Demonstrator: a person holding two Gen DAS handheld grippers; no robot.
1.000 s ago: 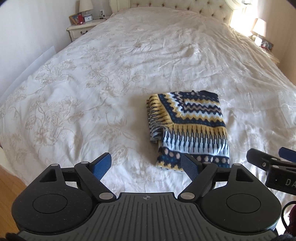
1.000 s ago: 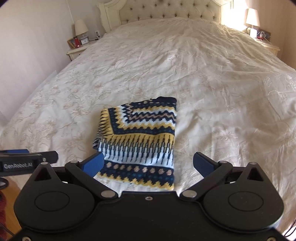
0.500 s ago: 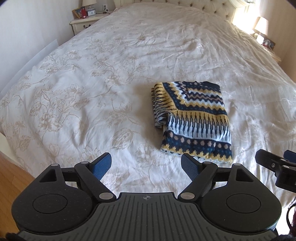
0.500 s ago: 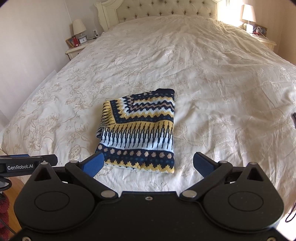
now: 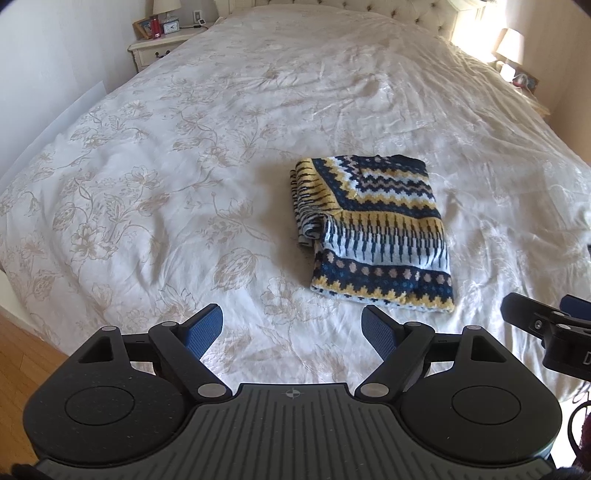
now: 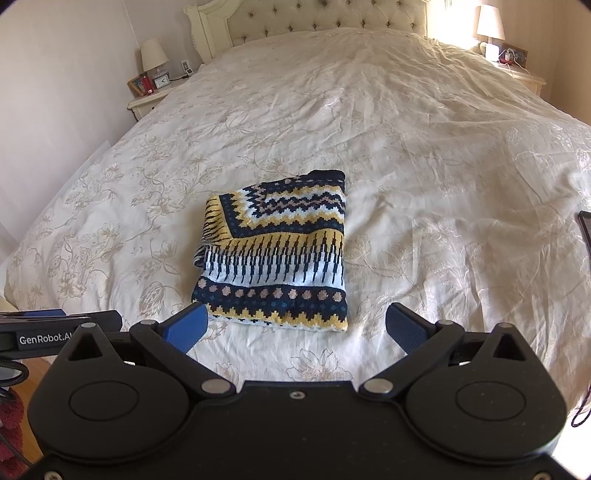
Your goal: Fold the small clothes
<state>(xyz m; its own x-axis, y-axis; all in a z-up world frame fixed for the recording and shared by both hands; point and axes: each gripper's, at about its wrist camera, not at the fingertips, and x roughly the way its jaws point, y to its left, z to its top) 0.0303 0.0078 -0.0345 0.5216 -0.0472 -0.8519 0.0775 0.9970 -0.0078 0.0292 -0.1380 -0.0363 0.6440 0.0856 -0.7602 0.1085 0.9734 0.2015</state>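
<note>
Item: knitted sweater (image 5: 373, 232), folded into a compact rectangle, flat on the bedspread (image 5: 184, 184).

Left gripper (image 5: 291, 325): jaws spread, nothing between them; sweater lies ahead and to its right, clear of the fingertips.

Right gripper (image 6: 295, 325): jaws spread, empty; sweater lies straight ahead, its near hem just beyond the left fingertip (image 6: 186, 326).

Long axis: runs away from both grippers, toward the headboard (image 6: 314, 22).

Nearer hand, by judgement: the right.
</note>
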